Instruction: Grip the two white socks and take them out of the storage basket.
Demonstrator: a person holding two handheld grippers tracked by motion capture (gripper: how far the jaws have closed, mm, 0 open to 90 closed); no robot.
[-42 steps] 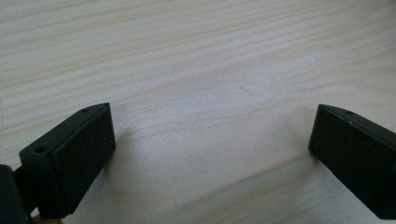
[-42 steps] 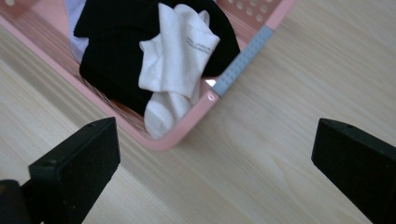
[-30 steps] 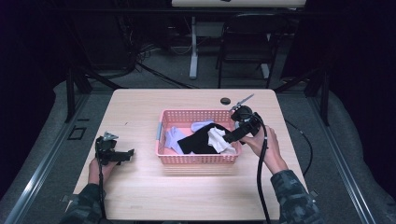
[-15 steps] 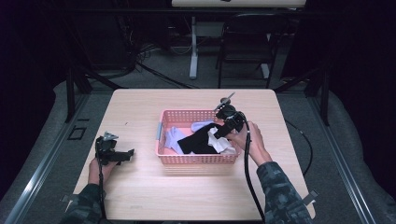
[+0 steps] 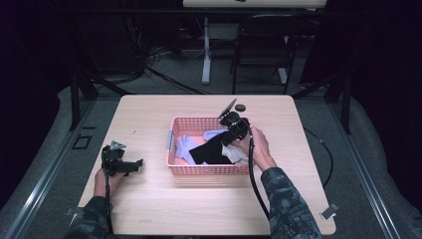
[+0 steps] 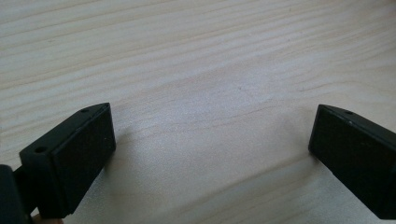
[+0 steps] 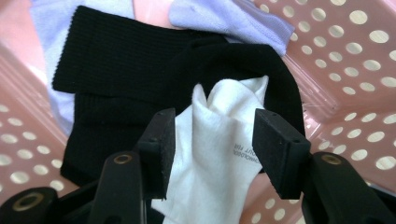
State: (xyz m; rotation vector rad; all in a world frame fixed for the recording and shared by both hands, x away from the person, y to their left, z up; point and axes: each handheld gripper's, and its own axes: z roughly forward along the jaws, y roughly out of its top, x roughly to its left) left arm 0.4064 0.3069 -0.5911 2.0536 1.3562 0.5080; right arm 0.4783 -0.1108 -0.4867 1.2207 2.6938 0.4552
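Pale wooden counter (image 5: 149, 209), bare over most of its surface, carrying a pink perforated plastic basket (image 5: 209, 170) near its middle and a small dark round disc (image 5: 241, 107) just behind the basket. In the basket lie a black ribbed knit cloth (image 7: 140, 60), pale lilac cloths (image 7: 233, 21) beneath and behind it, and a crumpled white sock with printed lettering (image 7: 219, 140) at the right end. The right gripper (image 7: 210, 135) reaches down into that end; its jaws, which have just been closing, stand about half open astride the white sock, the left pad at the fabric, the right pad seemingly just short of it. To grip well, the jaws should close on the raised fold alone, clear of the black cloth beneath, then lift straight up past the basket wall close at the right. The left gripper (image 6: 210, 140) rests low over bare counter well to the left, jaws wide and empty, where open room remains for laying the sock down.
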